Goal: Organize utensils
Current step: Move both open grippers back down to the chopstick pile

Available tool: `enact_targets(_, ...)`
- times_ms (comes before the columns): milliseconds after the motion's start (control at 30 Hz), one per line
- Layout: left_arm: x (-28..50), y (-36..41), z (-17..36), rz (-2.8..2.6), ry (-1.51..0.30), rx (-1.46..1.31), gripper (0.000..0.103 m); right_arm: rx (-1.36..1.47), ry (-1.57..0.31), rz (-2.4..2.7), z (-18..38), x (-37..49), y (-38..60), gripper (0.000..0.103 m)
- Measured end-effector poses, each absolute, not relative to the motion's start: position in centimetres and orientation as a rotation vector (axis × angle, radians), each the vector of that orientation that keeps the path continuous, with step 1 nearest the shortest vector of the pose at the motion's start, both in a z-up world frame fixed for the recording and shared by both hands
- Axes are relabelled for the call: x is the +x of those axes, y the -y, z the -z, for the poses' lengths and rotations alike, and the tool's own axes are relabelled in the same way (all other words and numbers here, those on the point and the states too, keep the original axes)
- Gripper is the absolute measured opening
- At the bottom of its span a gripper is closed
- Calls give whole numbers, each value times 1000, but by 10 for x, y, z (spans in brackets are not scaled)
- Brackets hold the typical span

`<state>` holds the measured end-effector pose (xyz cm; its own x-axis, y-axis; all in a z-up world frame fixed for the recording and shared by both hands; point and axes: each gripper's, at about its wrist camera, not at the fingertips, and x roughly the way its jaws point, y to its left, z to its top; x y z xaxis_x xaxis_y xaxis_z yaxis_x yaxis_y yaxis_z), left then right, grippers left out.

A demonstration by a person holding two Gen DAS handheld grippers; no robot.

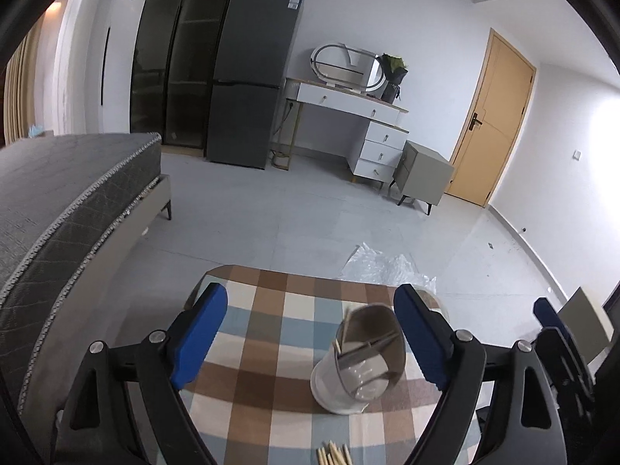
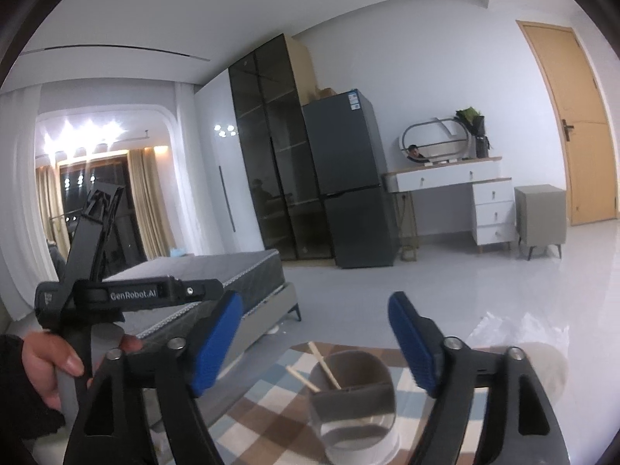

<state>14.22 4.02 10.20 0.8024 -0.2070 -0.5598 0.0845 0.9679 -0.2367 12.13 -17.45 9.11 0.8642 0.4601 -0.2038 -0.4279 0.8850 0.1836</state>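
Observation:
A metal utensil holder (image 1: pixel 358 360) with a white base stands on the checkered tablecloth (image 1: pixel 267 333), with wooden chopsticks leaning inside it. It also shows in the right wrist view (image 2: pixel 354 399), with two chopsticks (image 2: pixel 323 368) sticking out. More loose chopsticks (image 1: pixel 335 455) lie on the cloth at the near edge. My left gripper (image 1: pixel 310 333) is open and empty, raised above the table with the holder near its right finger. My right gripper (image 2: pixel 316 343) is open and empty, above and behind the holder.
A crumpled clear plastic bag (image 1: pixel 381 267) lies on the floor past the table's far edge. A grey mattress bed (image 1: pixel 66 201) stands to the left. A fridge (image 1: pixel 252 77), a white dresser (image 1: pixel 368 128) and a wooden door (image 1: pixel 492 120) line the far wall.

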Motion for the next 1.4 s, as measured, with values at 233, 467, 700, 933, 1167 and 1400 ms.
enact_targets(233, 110, -34, -105, 145, -588, -180, 91, 144, -226, -433, -100, 78, 177, 98)
enact_targets(467, 89, -32, -97, 133, -562, -164, 96, 152, -249, -392, -91, 51, 181, 103)
enact_targets(700, 73, -31, -71, 139, -588, -164, 96, 159, -319, -352, -64, 38, 182, 103)
enact_targets(933, 64, -30, -28, 129, -642, -157, 96, 113, -423, -324, -25, 36, 175, 103)
enact_targets(1167, 67, -36, 18, 132, -742, -196, 96, 100, -585, -326, 13, 45, 172, 103)
enact_targets(1400, 86, -50, 54, 74, -868, -253, 96, 51, -795, -342, 53, 72, 156, 95)
